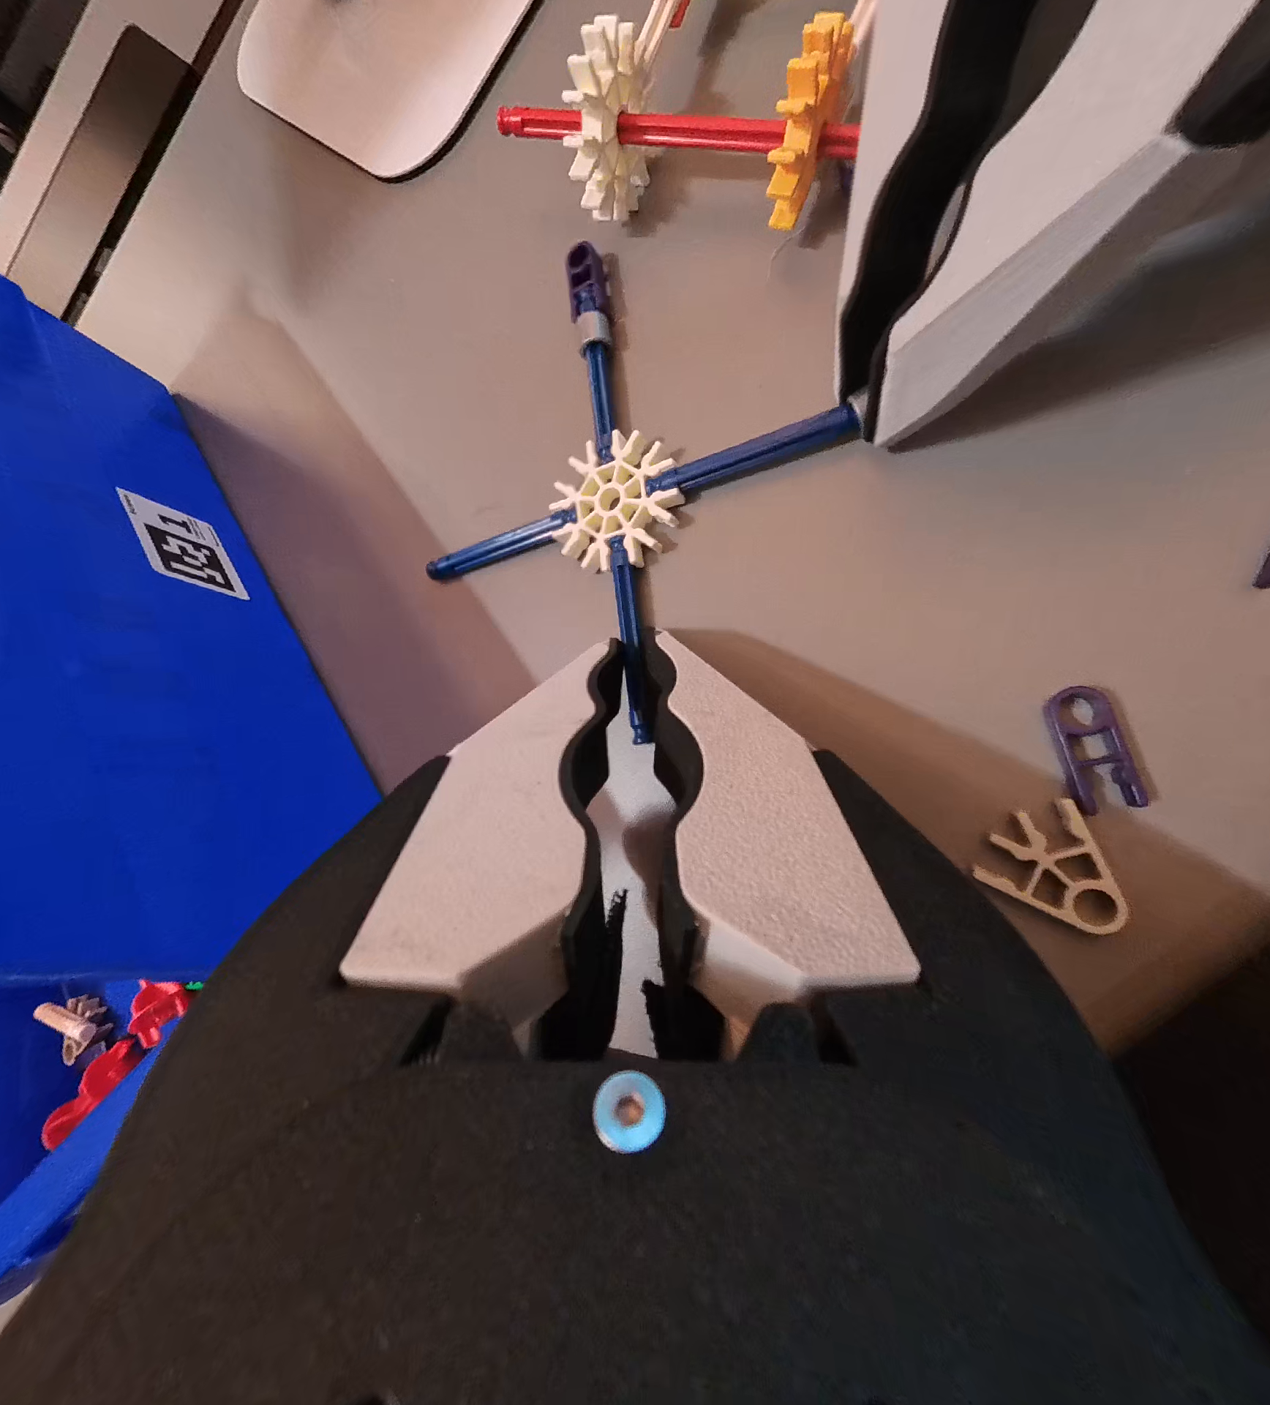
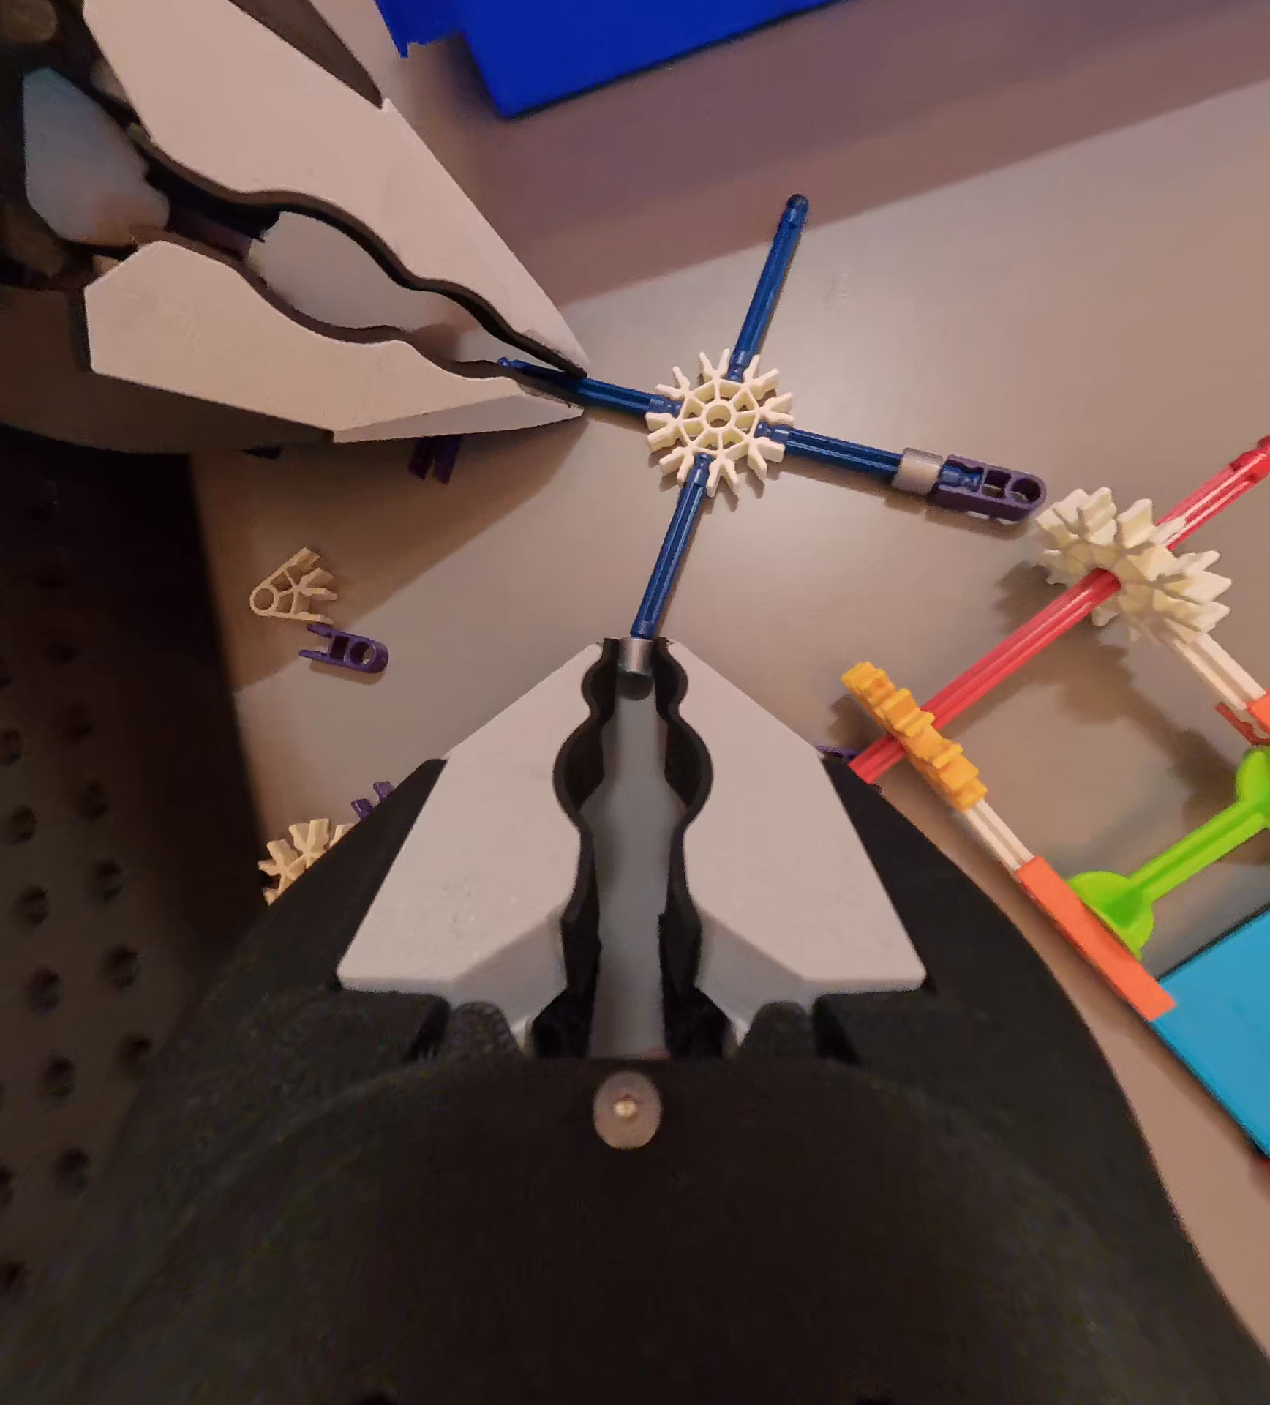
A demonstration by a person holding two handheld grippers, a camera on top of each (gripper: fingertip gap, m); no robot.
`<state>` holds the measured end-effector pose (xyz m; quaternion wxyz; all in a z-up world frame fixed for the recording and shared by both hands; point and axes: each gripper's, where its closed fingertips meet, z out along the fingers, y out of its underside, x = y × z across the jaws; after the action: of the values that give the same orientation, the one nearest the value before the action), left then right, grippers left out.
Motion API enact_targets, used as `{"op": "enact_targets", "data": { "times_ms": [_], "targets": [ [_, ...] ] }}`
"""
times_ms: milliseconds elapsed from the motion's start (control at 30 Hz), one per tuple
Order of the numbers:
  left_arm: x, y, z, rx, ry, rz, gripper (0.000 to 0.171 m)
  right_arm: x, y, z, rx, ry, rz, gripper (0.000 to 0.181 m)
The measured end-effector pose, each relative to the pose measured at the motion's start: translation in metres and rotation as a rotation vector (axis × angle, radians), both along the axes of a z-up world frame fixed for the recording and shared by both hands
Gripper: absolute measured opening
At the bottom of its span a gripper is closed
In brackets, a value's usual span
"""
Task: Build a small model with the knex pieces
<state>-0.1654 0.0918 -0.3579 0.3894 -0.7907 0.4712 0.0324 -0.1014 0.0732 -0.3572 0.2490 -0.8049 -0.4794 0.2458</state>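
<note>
One blue bin [image 1: 85, 722] sits on the smooth grey table [image 1: 921, 570]. Two grippers are clenched on one cross of four thin blue rods [image 1: 753, 452] around a cream snowflake hub [image 1: 613, 499]: left gripper [image 1: 636, 646] pinching a rod, right gripper [image 2: 636, 658] a grey sleeve [image 2: 636, 660]. Two purple clips [image 1: 1092, 749] lie nearby.

left gripper [image 1: 630, 654]: black body | grey jaws, wavy black pads | blue washer screw [image 1: 629, 1111]

A grey-brown tabletop [image 1: 921, 532] in warm, dim light; beside it, seemingly, a dark perforated board [image 2: 47, 836].
</note>
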Motion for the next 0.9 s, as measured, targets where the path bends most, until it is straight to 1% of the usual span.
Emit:
{"op": "enact_targets", "data": {
  "times_ms": [133, 200, 300, 400, 433, 500, 533, 600, 633, 667, 700, 733, 767, 833, 900],
  "targets": [
    [0.001, -0.001, 0.000, 0.030, 0.035, -0.009, 0.002, 0.002, 0.007, -0.001, 0.036, -0.029, -0.022, 0.007],
    [0.006, -0.004, 0.001, 0.032, 0.031, -0.029, 0.002, 0.001, 0.008, -0.001, 0.049, -0.050, -0.015, 0.007],
    [0.009, -0.005, 0.002, 0.063, 0.062, -0.049, 0.002, -0.003, 0.010, -0.002, 0.071, -0.071, -0.005, 0.008],
    [0.008, -0.005, 0.001, 0.061, 0.067, -0.041, 0.002, -0.005, 0.011, 0.000, 0.085, -0.077, 0.009, 0.008],
    [0.008, -0.005, 0.001, 0.057, 0.064, -0.039, 0.002, -0.005, 0.010, 0.002, 0.096, -0.077, 0.016, 0.012],
    [0.006, -0.005, 0.000, 0.046, 0.060, -0.037, 0.002, -0.003, 0.008, 0.010, 0.135, -0.082, 0.037, 0.027],
    [0.005, -0.004, 0.000, 0.041, 0.055, -0.033, 0.003, -0.001, 0.005, 0.015, 0.155, -0.081, 0.056, 0.031],
    [0.004, -0.004, 0.000, 0.033, 0.047, -0.029, 0.003, 0.003, -0.007, 0.023, 0.180, -0.079, 0.122, 0.032],
    [0.004, -0.004, 0.000, 0.030, 0.043, -0.028, 0.003, 0.004, -0.018, 0.025, 0.176, -0.079, 0.180, 0.031],
    [0.004, -0.004, -0.001, 0.030, 0.042, -0.028, 0.003, 0.005, -0.033, 0.025, 0.152, -0.074, 0.254, 0.024],
    [0.004, -0.004, -0.001, 0.031, 0.044, -0.029, 0.003, 0.006, -0.048, 0.024, 0.126, -0.073, 0.321, 0.023],
    [0.004, -0.004, -0.001, 0.030, 0.045, -0.028, 0.003, 0.007, -0.056, 0.021, 0.121, -0.086, 0.352, 0.021],
    [0.004, -0.003, -0.001, 0.028, 0.042, -0.025, 0.003, 0.009, -0.061, 0.016, 0.117, -0.110, 0.372, 0.016],
    [0.004, -0.003, -0.001, 0.026, 0.040, -0.024, 0.003, 0.011, -0.073, 0.006, 0.090, -0.141, 0.419, 0.016],
    [0.004, -0.003, -0.001, 0.027, 0.039, -0.023, 0.003, 0.009, -0.078, 0.001, 0.071, -0.143, 0.431, 0.014]
  ]
}}
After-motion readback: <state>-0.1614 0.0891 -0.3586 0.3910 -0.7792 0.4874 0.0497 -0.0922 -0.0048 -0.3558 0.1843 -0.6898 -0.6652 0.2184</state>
